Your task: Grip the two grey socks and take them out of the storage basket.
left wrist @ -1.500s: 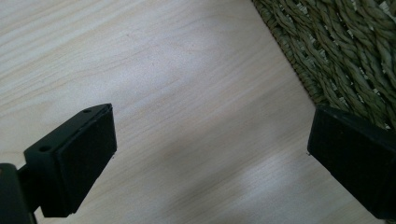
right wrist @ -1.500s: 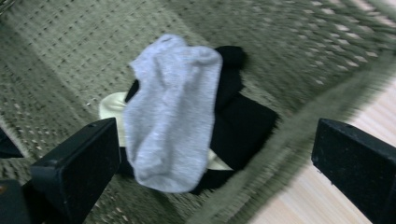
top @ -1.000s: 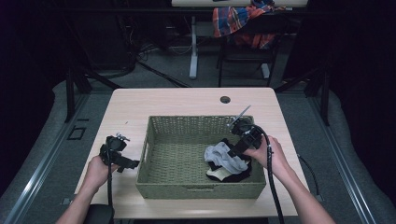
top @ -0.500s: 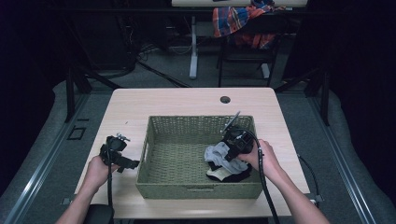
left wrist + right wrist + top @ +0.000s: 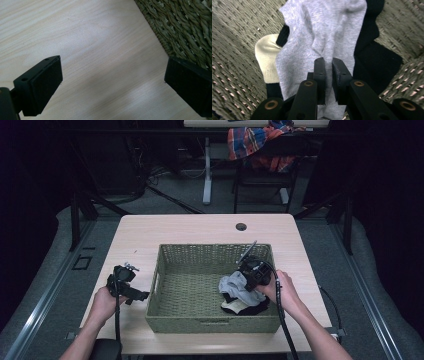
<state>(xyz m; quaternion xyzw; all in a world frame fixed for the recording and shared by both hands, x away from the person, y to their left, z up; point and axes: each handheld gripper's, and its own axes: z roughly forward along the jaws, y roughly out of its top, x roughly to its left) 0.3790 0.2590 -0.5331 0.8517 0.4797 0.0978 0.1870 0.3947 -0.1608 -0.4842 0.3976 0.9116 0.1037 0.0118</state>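
A green woven basket (image 5: 210,320) sits on a pale wood table (image 5: 200,227), with a small dark hole (image 5: 241,226) in the tabletop near the far edge. Beyond the table, a plaid cloth (image 5: 260,140) hangs over a chair. Inside the basket's right end lies a heap of 3 cloths — a grey sock (image 5: 322,32) on top, a cream piece (image 5: 265,58) and a black one (image 5: 374,57) under it. The right gripper (image 5: 329,68) reaches into the basket, its jaws nearly closed and pinching a fold of the grey sock. The left gripper (image 5: 112,85) hangs over bare table just beside the basket's left wall, jaws wide apart and holding nothing.
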